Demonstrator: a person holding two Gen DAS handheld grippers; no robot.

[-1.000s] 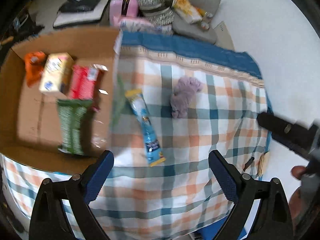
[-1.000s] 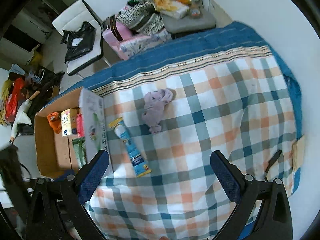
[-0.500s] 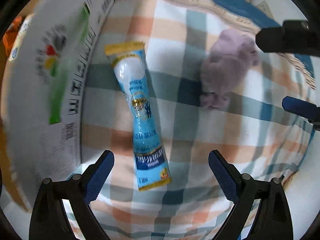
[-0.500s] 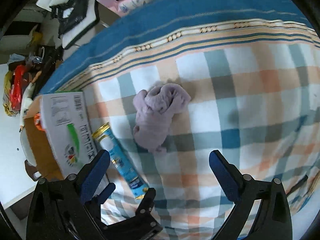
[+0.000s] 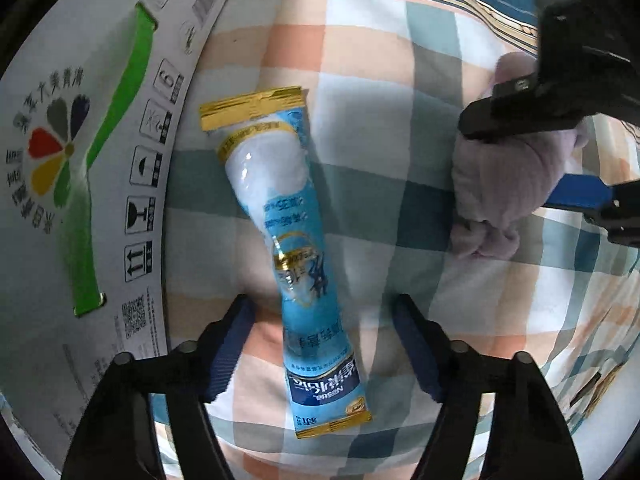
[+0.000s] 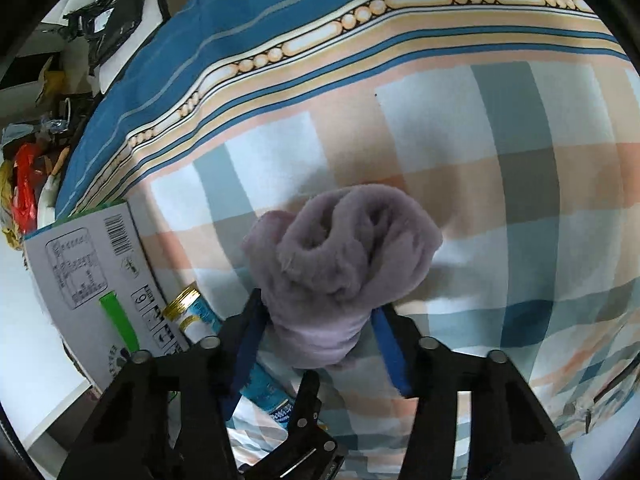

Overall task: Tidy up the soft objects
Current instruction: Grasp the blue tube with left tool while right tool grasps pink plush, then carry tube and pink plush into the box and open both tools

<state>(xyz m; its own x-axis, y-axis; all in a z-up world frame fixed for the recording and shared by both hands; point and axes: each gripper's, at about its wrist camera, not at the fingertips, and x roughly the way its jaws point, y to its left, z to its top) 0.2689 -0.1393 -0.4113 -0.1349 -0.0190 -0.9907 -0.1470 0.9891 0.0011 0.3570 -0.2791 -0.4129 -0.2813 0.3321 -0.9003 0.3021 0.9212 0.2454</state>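
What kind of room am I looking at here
Most likely a bedroom or lived-in spare room: a checked bedsheet with a blue border covers a soft surface, a cardboard box sits on it, and bags and clutter fill the floor beyond.

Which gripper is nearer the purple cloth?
Right. The right gripper is closing around the purple cloth; the left gripper straddles the blue packet beside it.

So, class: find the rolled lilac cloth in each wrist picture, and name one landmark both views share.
Left wrist view: the lilac cloth lies at the right edge, between the right gripper fingers.
Right wrist view: the cloth fills the lower centre, with the closing fingers on either side.
Shared landmark: the blue sachet beside the white printed box flap, at lower left in the right wrist view.
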